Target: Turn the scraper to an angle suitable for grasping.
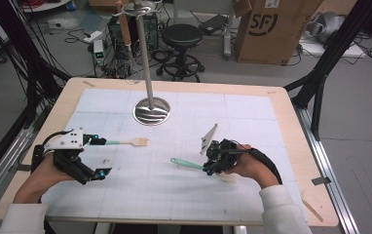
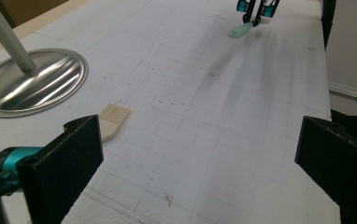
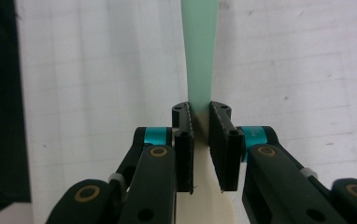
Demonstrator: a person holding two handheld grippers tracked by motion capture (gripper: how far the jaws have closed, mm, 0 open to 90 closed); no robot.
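Now spatula (image 1: 188, 164) in right gripper (image 1: 212, 165), handle pointing left.

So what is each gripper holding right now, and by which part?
The right gripper clamps a spatula where its green handle meets the cream blade. The left gripper is open and holds nothing.

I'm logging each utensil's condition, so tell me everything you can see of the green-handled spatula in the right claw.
The spatula has a flat, pale green handle that looks like smooth plastic or silicone, joined to a cream-coloured blade at the other end. The right claw is clamped on it near where the handle meets the blade, pads pressing both sides. In the high view the handle points left over the white mat. Whether its tip touches the mat cannot be told.
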